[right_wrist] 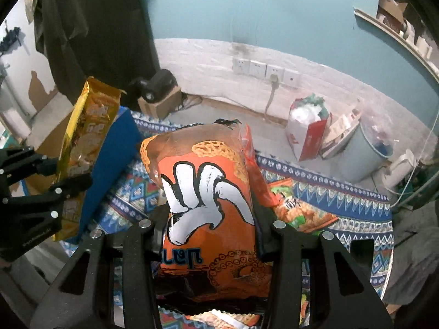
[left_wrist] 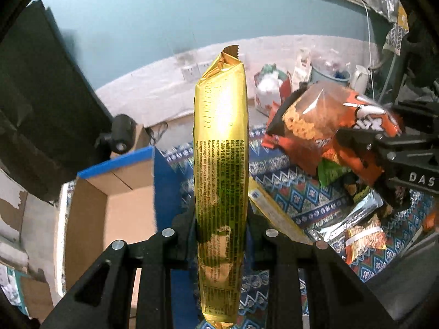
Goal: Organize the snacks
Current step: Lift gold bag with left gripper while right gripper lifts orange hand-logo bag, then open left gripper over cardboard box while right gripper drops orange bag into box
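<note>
Lighting was moderate and cool, with dim, murky corners in both fisheye views. Glare streaked the gold packet [left_wrist: 221,148], strongest near its middle, and the orange bag [right_wrist: 208,192] carried a soft sheen. Straight lines bowed toward the black circular rim; the cardboard box [left_wrist: 109,192] was motion-blurred.

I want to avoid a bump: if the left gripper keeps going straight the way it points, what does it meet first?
Probably nothing close: past the gold foil snack packet in the left gripper, only the white-and-teal wall shows, though depth is unclear.
</note>
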### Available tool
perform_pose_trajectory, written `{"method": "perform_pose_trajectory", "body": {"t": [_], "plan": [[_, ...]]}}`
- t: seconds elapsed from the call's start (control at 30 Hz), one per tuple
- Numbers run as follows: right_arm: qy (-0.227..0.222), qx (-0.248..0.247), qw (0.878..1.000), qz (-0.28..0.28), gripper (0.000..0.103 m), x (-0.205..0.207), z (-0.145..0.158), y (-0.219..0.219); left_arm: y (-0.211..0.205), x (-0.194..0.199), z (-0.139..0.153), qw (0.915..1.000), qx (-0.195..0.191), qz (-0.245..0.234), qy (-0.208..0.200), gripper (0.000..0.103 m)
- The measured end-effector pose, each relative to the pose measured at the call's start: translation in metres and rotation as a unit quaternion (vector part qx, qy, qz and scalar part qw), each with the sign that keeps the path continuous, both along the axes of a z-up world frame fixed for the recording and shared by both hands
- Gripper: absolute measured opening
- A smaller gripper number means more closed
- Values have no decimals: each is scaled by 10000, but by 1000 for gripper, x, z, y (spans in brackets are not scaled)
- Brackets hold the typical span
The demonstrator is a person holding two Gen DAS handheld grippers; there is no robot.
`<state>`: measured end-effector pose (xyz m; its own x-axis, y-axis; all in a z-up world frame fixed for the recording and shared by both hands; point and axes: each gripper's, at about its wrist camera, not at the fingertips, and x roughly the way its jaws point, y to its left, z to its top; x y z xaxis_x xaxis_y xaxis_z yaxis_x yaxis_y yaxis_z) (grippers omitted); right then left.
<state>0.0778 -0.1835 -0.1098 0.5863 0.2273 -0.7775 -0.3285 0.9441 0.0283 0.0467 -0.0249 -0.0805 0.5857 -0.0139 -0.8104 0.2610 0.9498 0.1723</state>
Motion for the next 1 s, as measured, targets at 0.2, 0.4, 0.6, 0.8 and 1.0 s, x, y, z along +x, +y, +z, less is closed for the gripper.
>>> {"method": "perform_pose_trajectory", "body": {"t": [0.2, 0.4, 0.6, 0.8, 1.0], "plan": [[-134, 89, 9998, 133, 43, 0, 13, 15, 16, -3, 14, 9998, -94, 55, -158, 28], [-179, 150, 9993, 281, 43, 5, 20, 34, 37, -3, 22, 9993, -137, 228, -270, 28], [-223, 175, 9984, 481, 43, 11, 25, 60, 68, -1, 23, 9980, -175, 525, -296, 28], [-238, 190, 9972, 676, 43, 16, 26, 90, 104, 1, 17, 9958, -148, 854, -280, 28], [-208, 171, 9957, 889, 43, 25, 24, 129, 136, 3, 2, 9933, -108, 1134, -178, 28]]}}
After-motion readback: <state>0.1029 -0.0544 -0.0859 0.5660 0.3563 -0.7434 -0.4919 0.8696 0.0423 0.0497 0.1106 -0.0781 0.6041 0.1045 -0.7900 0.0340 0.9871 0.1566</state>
